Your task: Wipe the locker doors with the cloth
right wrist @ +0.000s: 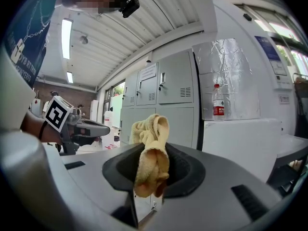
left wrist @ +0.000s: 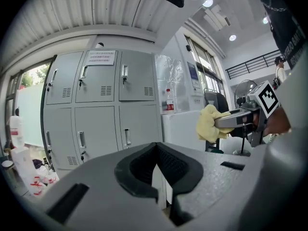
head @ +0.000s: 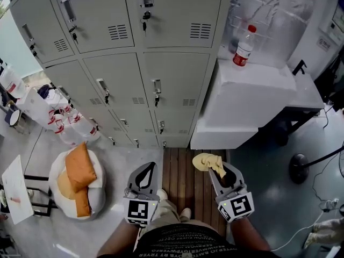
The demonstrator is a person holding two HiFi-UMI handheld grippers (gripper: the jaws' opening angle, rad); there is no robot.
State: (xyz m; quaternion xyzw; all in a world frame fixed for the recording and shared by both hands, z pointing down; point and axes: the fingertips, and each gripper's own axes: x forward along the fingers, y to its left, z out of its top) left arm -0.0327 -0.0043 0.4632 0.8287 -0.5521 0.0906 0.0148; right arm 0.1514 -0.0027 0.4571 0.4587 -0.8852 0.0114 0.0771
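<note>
A bank of grey locker doors (head: pixel 161 47) fills the upper head view, also seen ahead in the left gripper view (left wrist: pixel 101 109) and in the right gripper view (right wrist: pixel 168 100). My right gripper (head: pixel 216 168) is shut on a yellow cloth (head: pixel 207 162), which bunches up out of its jaws (right wrist: pixel 151 153) and shows at the right of the left gripper view (left wrist: pixel 209 124). My left gripper (head: pixel 144 172) is shut and holds nothing; its jaws meet (left wrist: pixel 156 165). Both grippers hang low, well short of the lockers.
A white cabinet (head: pixel 252 98) stands right of the lockers with a plastic bottle (head: pixel 243 46) on top. A round white stool with orange cushions (head: pixel 79 181) sits at left, and bags (head: pixel 51 112) lie by the lower lockers. A wooden floor strip (head: pixel 185 181) runs underfoot.
</note>
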